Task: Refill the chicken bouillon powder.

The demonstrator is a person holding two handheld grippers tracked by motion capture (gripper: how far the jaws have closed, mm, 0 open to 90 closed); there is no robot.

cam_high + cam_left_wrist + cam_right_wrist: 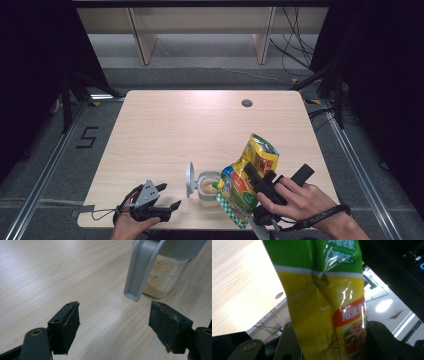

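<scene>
Near the front edge of the table (165, 125), the bag (247, 177) hangs tipped over the open jar (207, 188), its long side slanting down toward it. The right gripper (262, 187) squeezes the bag. The left gripper (167, 206) waits beside the jar, wide open and holding nothing. The left gripper view shows pale grains (160, 281) in the jar.

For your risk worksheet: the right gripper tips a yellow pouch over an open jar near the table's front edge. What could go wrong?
1. The pouch overhangs the jar to one side, so contents may spill.
2. The left gripper is open and apart from the jar, so a nudge could tip it.
</scene>
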